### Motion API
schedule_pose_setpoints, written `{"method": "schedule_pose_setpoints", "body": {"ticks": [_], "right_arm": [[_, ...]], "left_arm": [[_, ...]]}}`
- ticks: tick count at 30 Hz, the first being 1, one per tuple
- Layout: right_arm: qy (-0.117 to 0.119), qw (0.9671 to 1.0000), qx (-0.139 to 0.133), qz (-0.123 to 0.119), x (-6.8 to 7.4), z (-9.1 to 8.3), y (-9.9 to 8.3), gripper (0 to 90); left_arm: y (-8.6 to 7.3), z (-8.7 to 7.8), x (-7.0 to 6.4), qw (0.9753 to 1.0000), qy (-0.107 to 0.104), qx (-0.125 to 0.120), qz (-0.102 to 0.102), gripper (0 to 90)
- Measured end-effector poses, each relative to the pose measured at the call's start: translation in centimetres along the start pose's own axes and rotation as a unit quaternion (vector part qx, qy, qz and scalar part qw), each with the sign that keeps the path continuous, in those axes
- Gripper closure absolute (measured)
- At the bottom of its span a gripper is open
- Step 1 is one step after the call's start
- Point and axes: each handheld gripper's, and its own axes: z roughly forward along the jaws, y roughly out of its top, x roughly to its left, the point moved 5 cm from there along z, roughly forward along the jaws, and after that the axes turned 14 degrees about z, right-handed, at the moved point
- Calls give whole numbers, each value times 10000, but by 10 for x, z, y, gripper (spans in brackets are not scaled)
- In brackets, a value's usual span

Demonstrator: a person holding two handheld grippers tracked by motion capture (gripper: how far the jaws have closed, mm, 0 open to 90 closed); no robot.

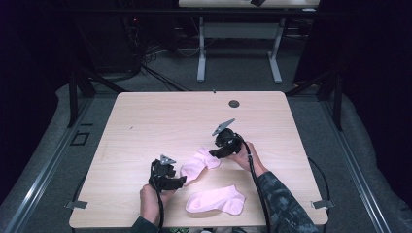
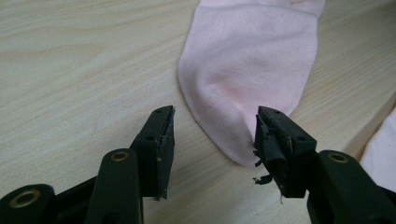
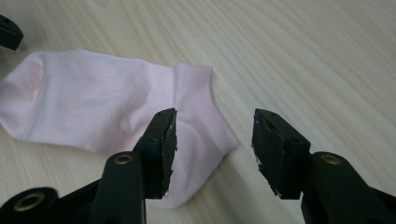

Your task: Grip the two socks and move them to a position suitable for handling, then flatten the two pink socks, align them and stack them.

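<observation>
Forearms come in from the near edge of the bench [image 1: 145, 116], a hand on each of my tongs. My left tongs [image 1: 182, 180] sit low near the near-left part of the bench, pointing right at the toe end of the far sock [image 1: 199, 164]. My right tongs [image 1: 212, 153] reach in from the right, angled down and left at that sock's cuff end, their grey plate tilted up.

Two pink socks lie on the bench: the far sock between my two tongs, and the near sock [image 1: 216, 200] close to the near edge, apart from both.

From the left tongs [image 2: 212, 133] I see the rounded toe of the far sock [image 2: 247, 65] lying between wide jaws, one jaw at its edge. From the right tongs [image 3: 215, 135], also wide, the ribbed cuff of the sock [image 3: 98, 105] sits under the left jaw, flat on the wood, not pinched.
</observation>
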Motion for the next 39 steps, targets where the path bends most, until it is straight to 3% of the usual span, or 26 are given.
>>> {"method": "schedule_pose_setpoints", "body": {"ticks": [6, 16, 19, 27, 29, 33, 39], "right_arm": [[-88, 9997, 181, -103, -4, 16, -1, 546], [-212, 9992, 303, -131, 0, 21, -3, 617], [-179, 9993, 315, -98, -1, 21, -3, 616], [73, 9995, 296, 49, -2, 22, -5, 720], [137, 9993, 337, 13, 0, 22, -5, 787], [196, 9991, 361, 52, 0, 22, -5, 820], [163, 9992, 275, 252, 1, 22, -6, 835]], "left_arm": [[5, 3, 1, 9999, 4, 104, 101, 515], [7, 9, 1, 9991, 71, 243, 332, 583], [8, 10, 2, 9988, 78, 294, 390, 593], [9, 11, -1, 9976, 216, 359, 545, 699], [10, 11, -3, 9972, 175, 383, 611, 763], [10, 12, -2, 9974, 134, 328, 622, 836], [10, 12, -1, 9980, 13, 251, 582, 864]]}}
